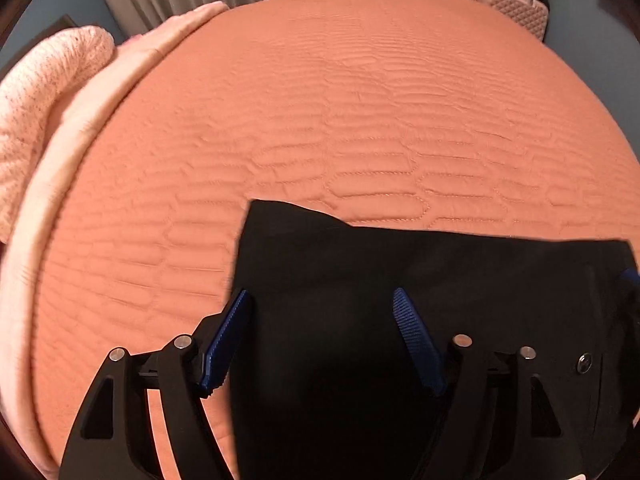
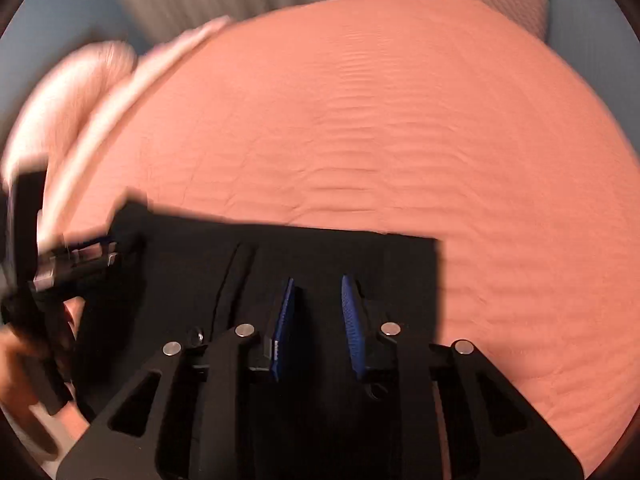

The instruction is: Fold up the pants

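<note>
Black pants (image 1: 420, 300) lay flat on the bed (image 1: 320, 100) at six o'clock, apparently spread for folding. Left gripper (image 1: 324, 340) had its jaws wide apart, straddling the cloth's nine-o'clock edge and holding nothing. Right gripper (image 2: 318, 328) hovered over the cloth toward its three-o'clock edge, jaws partly open and empty, probably poised for a pinch.

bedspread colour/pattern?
Salmon-orange bedspread with stitched elongated-hexagon quilting; sharpest in the left wrist view.
</note>
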`<state>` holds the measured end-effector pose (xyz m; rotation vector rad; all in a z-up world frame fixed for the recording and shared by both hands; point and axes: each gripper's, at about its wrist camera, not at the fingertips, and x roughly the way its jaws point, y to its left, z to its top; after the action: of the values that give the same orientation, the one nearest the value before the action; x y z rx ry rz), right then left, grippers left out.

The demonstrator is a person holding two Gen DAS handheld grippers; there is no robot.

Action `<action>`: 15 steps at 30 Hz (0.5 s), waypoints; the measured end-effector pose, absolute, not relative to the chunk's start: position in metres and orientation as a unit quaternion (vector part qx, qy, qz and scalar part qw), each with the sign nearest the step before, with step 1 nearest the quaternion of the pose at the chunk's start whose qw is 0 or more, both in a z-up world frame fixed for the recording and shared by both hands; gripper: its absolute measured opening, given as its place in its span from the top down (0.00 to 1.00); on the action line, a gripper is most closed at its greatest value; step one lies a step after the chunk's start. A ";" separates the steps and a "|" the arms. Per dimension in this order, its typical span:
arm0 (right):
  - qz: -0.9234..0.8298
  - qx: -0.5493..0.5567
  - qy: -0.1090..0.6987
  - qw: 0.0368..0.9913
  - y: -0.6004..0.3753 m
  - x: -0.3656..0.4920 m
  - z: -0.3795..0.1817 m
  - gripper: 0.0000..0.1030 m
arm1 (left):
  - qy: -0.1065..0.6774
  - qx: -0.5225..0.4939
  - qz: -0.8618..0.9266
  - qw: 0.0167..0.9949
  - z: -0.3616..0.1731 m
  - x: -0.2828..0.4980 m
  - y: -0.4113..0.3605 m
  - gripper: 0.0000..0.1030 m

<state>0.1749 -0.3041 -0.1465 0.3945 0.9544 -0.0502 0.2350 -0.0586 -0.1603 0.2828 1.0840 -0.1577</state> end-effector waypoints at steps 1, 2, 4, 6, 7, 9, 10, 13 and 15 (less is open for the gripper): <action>-0.030 0.200 0.432 0.879 -0.306 0.165 -0.133 0.78 | 0.496 0.132 -0.072 0.855 -0.148 0.232 -0.058 0.34; -0.006 0.193 0.419 0.887 -0.297 0.161 -0.124 0.78 | 0.480 0.119 -0.079 0.866 -0.138 0.231 -0.060 0.31; 0.023 0.128 0.453 0.882 -0.277 0.161 -0.139 0.80 | 0.489 0.125 -0.082 0.859 -0.146 0.229 -0.064 0.31; -0.003 0.085 0.493 0.866 -0.280 0.160 -0.167 0.82 | 0.517 0.158 -0.072 0.838 -0.174 0.229 -0.063 0.27; -0.023 0.106 0.488 0.866 -0.294 0.146 -0.162 0.82 | 0.510 0.145 -0.074 0.845 -0.171 0.226 -0.058 0.27; -0.051 0.131 0.451 0.881 -0.297 0.120 -0.136 0.78 | 0.507 0.143 -0.050 0.849 -0.152 0.224 -0.062 0.33; -0.036 0.134 0.441 0.887 -0.292 0.108 -0.128 0.78 | 0.497 0.132 -0.055 0.856 -0.139 0.212 -0.057 0.31; -0.004 0.029 0.481 0.876 -0.257 0.090 -0.152 0.80 | 0.490 0.136 -0.047 0.860 -0.125 0.184 -0.059 0.30; -0.021 0.060 0.487 0.871 -0.262 0.082 -0.167 0.77 | 0.500 0.144 -0.041 0.853 -0.130 0.170 -0.073 0.30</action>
<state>0.0819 -0.2621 -0.1667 0.1256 1.0188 -0.0435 0.1704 -0.0729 -0.1296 0.3026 1.0525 -0.0866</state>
